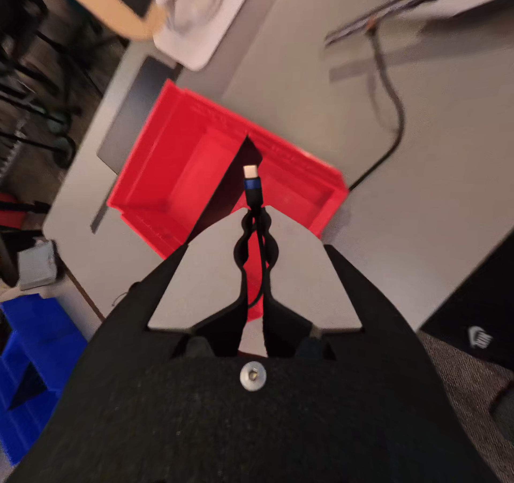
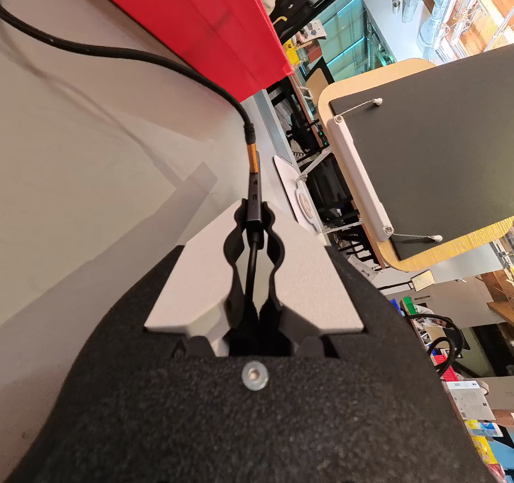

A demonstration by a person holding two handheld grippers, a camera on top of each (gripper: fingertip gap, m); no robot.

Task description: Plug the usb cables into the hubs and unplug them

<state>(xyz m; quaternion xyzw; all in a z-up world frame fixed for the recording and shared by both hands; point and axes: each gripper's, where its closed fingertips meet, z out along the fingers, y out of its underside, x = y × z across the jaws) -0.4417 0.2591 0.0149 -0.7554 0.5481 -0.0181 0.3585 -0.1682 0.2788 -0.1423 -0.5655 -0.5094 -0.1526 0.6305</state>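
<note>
Black foam-clad fingers of the left hand-held gripper are closed on a thin black cable just behind its plug, so the blue collar and bare metal tip stick out toward 12 o'clock, free to enter a socket. Judging by this, the plug is out of any hub and is being carried above the red bin, which sits on the grey tabletop.

In the right wrist view, the right hand-held gripper is clamped on a slim dark hub, steadying it. Beyond the hub at 12 o'clock a cable with an orange collar runs away to 10 o'clock along the tabletop, past the bin's red wall. It looks plugged into the hub's far end, though the joint is too narrow to be sure. A short black lead runs from the hub's near end back between the fingers.

Motion blur smears the left view, especially its upper part. Neither view shows the other gripper, so how close plug and hub are cannot be told. Which port is free is also hidden.
</note>
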